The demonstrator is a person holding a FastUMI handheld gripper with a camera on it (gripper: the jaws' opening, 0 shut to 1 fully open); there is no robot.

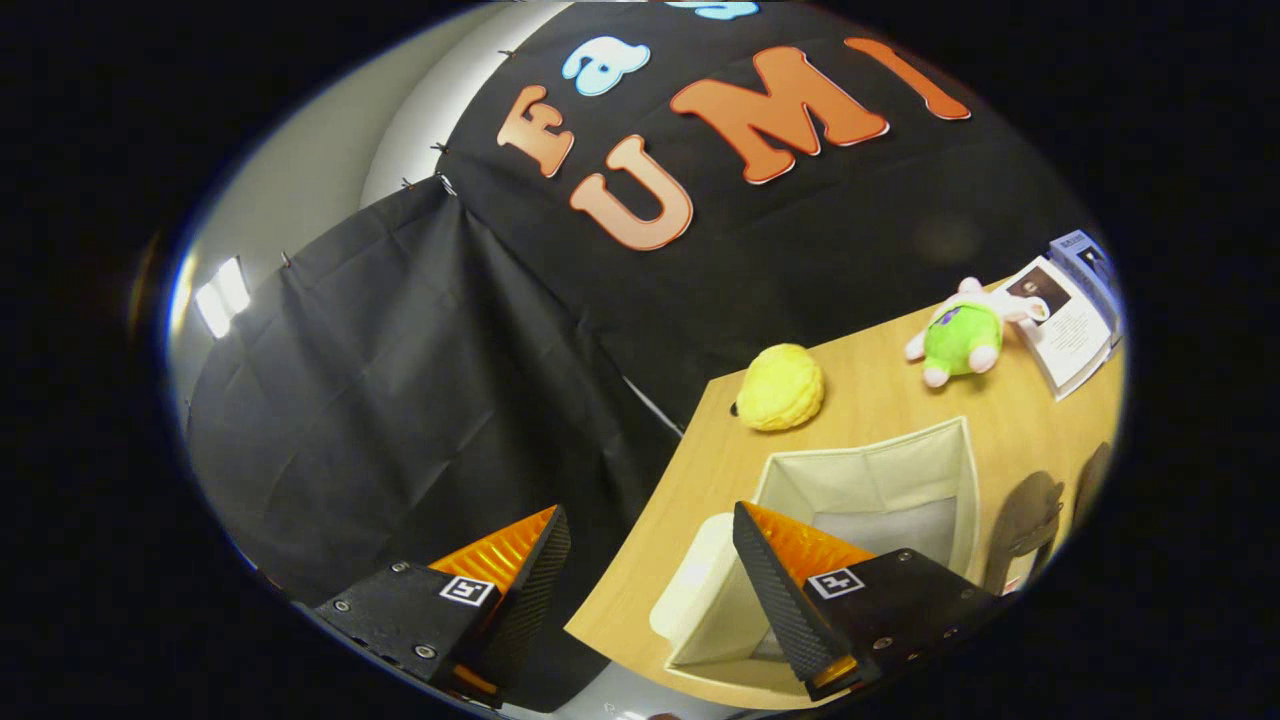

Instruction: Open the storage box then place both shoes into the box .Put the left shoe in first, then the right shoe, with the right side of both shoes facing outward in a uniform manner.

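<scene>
Two fingers spread wide, gripping nothing, gripper (650, 560) held high and tilted over the table (860, 380).
Storage box (940, 470) open beneath the right finger, presumably ready for shoes; yellow plush (782, 387) beyond the box, green plush (962, 335) farther right, leaflet (1070, 330) past it.

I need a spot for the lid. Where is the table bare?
Bare table lies between the yellow toy and the box, and between the toys. It is crowded by the green toy and papers. The hand-held gripper is open.

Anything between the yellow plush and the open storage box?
No. In the gripper view, bare table separates the yellow plush from the storage box. The gripper is open, holding nothing.
</scene>
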